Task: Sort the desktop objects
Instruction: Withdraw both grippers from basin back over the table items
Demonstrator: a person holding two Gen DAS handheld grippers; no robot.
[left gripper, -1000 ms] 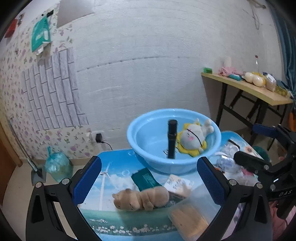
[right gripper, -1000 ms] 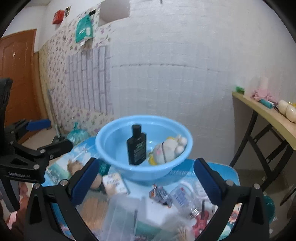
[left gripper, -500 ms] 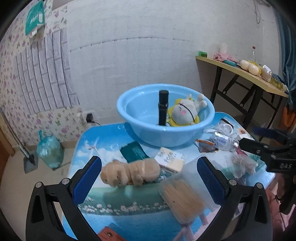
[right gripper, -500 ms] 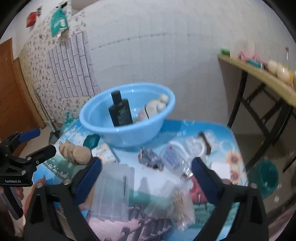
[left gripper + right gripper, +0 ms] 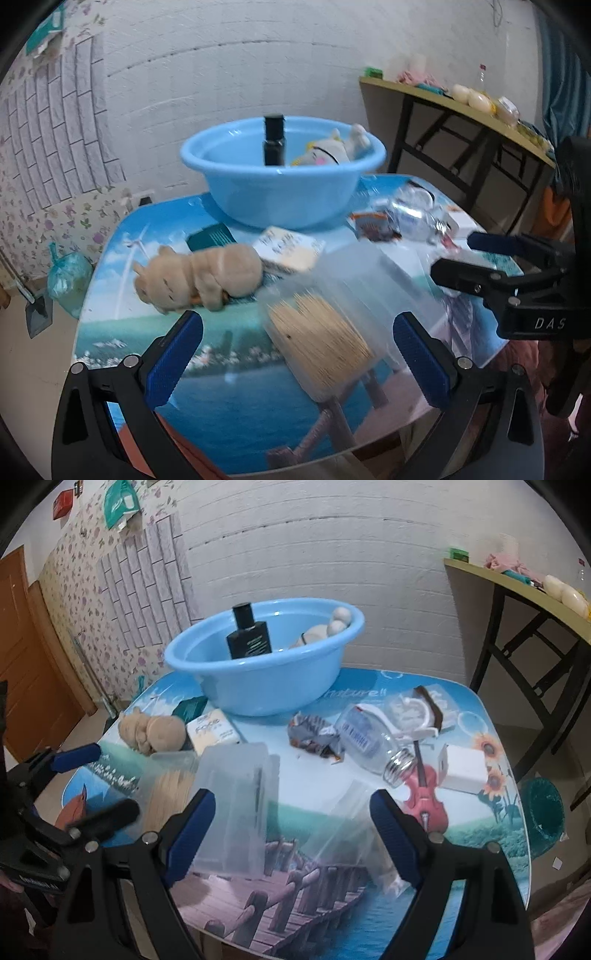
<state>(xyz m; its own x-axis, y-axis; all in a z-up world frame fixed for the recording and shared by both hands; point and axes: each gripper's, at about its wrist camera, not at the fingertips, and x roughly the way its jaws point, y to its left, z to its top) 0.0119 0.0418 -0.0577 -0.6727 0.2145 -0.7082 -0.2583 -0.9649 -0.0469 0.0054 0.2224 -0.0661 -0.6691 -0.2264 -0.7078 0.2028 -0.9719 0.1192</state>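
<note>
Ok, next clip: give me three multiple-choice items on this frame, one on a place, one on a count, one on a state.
1. Where is the black square bottle?
A. upright in the light-blue plastic basin
B. lying on the table
C. on the side shelf

2. How many things are in the basin?
A. one
B. two
C. four

3. The right gripper is:
A. shut on a bag
B. open, holding nothing
C. out of view

Key: 1 A, it stands inside the rim; 2 B, the bottle and a white plush toy; 3 B, its jaws stand apart above the clear plastic bags.
</note>
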